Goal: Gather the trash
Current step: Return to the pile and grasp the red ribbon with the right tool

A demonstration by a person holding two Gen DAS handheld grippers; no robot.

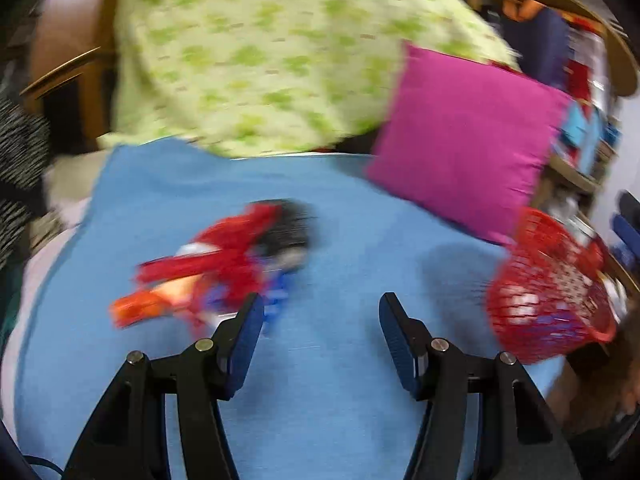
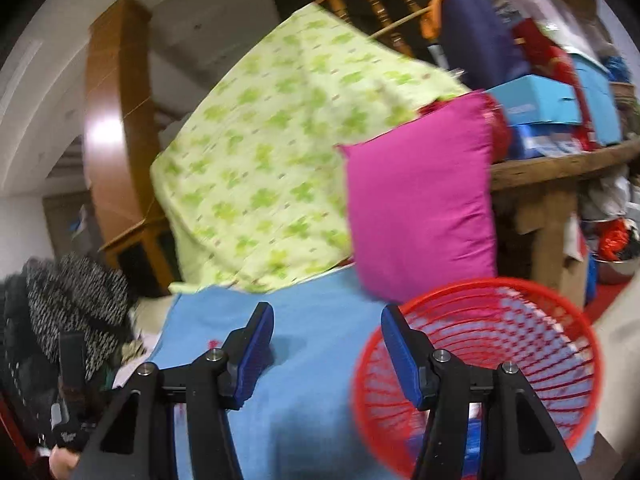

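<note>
Both grippers, left [image 1: 322,316] and right [image 2: 327,326], open and empty; left should centre on wrappers [image 1: 224,268], far-left of basket [image 2: 480,360]; pinch low.

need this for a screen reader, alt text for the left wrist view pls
Open left tongs, holding nothing, hover over a blue cloth near a blurred pile of red and orange wrappers. A red mesh basket sits right, a pink cushion and green patterned cloth behind.
</note>
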